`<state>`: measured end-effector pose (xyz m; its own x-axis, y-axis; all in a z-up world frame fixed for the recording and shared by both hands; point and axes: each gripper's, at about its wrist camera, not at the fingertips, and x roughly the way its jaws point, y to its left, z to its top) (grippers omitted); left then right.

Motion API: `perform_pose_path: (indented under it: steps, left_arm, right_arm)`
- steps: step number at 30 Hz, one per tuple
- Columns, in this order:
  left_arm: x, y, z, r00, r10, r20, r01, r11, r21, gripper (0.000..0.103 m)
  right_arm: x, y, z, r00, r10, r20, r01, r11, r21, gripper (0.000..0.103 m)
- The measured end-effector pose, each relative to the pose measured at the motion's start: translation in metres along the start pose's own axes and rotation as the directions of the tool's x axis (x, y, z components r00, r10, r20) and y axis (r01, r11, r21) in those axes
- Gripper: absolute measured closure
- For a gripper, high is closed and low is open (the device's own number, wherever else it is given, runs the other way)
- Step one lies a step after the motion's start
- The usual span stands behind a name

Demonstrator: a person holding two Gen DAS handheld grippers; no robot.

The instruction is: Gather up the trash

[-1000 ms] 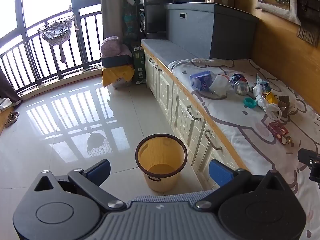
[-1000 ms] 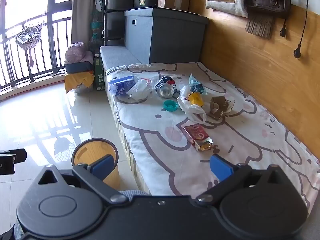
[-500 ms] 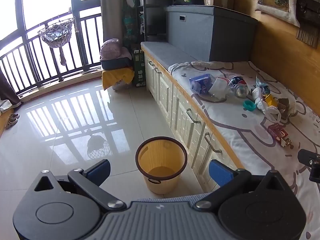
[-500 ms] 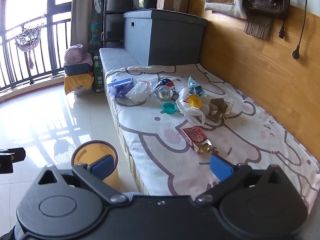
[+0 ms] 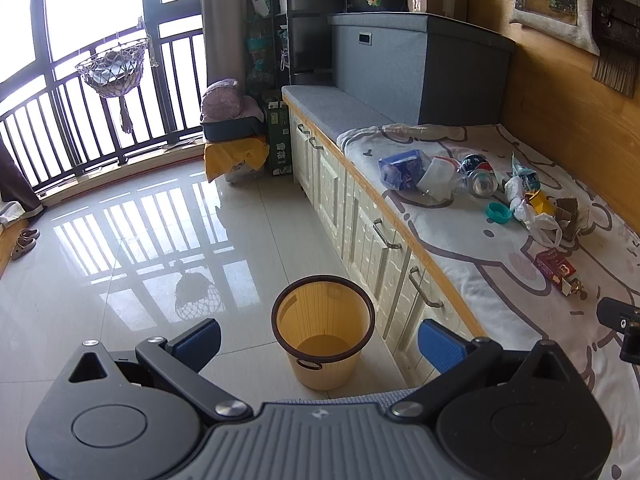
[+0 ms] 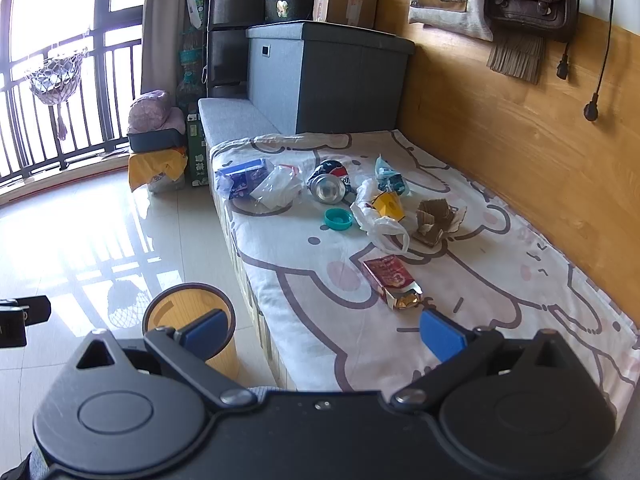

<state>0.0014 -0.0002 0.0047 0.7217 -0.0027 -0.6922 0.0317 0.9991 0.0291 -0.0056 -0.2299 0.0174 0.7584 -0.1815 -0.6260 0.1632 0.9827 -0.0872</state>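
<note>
Pulled back slightly from the bin (image 5: 323, 328) over the last second. Both jaws wide, left gripper (image 5: 319, 338) and right gripper (image 6: 325, 330) empty. Trash (image 6: 394, 280) untouched on bed beside bin; collection not yet begun.

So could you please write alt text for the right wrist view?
The open, empty right gripper points at trash scattered on a cartoon-print bed cover: a red snack packet nearest, then a white plastic bag, teal lid and crushed can. A yellow bin stands on the floor beside it.

both grippers, left gripper (image 5: 318, 340) and right gripper (image 6: 322, 330), have black bodies, blue finger pads and silver screws.
</note>
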Motion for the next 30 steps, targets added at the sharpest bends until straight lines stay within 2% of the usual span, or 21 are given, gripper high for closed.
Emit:
perform_pose_path:
  steps: [30]
  left_arm:
    - [-0.0065, 0.0025, 0.0068, 1.0, 0.0, 0.006, 0.0, 1.0, 0.003, 0.0]
  right_arm:
    - [-0.0033, 0.0006, 0.0003, 1.0, -0.001, 0.003, 0.001, 1.0, 0.001, 0.0]
